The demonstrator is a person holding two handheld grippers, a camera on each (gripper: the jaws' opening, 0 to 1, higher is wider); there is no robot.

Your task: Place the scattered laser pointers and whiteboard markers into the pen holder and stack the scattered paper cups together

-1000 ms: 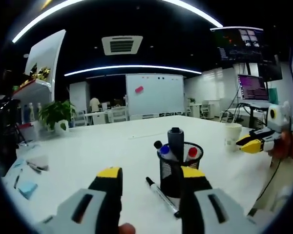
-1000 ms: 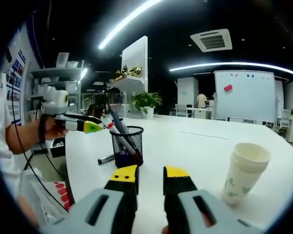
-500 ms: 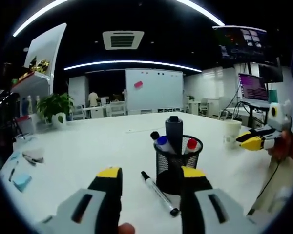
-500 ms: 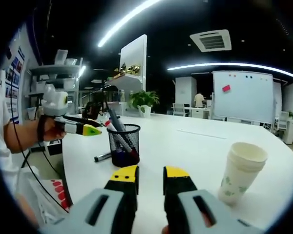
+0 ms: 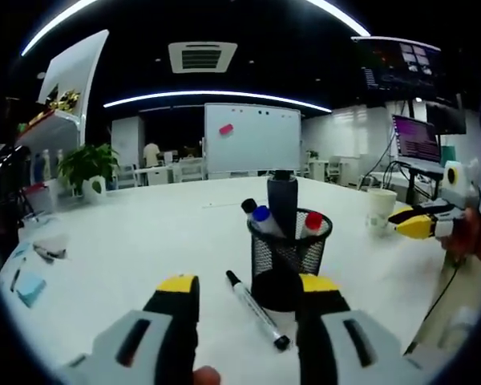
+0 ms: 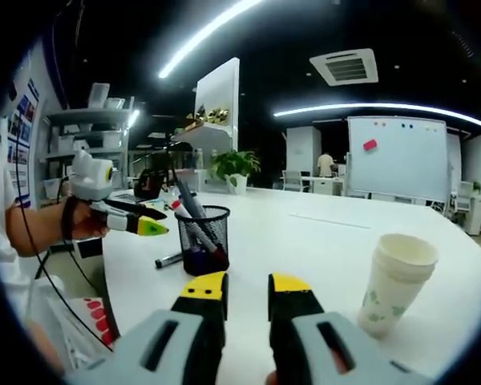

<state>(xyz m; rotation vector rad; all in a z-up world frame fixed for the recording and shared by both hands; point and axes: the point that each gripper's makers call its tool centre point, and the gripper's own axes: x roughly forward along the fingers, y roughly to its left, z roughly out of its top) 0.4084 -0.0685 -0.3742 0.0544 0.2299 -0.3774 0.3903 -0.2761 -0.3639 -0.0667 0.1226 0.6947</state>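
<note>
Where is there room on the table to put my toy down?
Bare table lies between the mesh pen holder and the paper cups, and far behind both. It is crowded beside the pen holder, where a marker lies, and at the table's edge where small items sit.

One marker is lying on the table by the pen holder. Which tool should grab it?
Left. The marker lies just ahead of the left tool, between its open jaws, beside the pen holder. The right tool points past the holder towards the stacked paper cups, so it would have to swing across.
</note>
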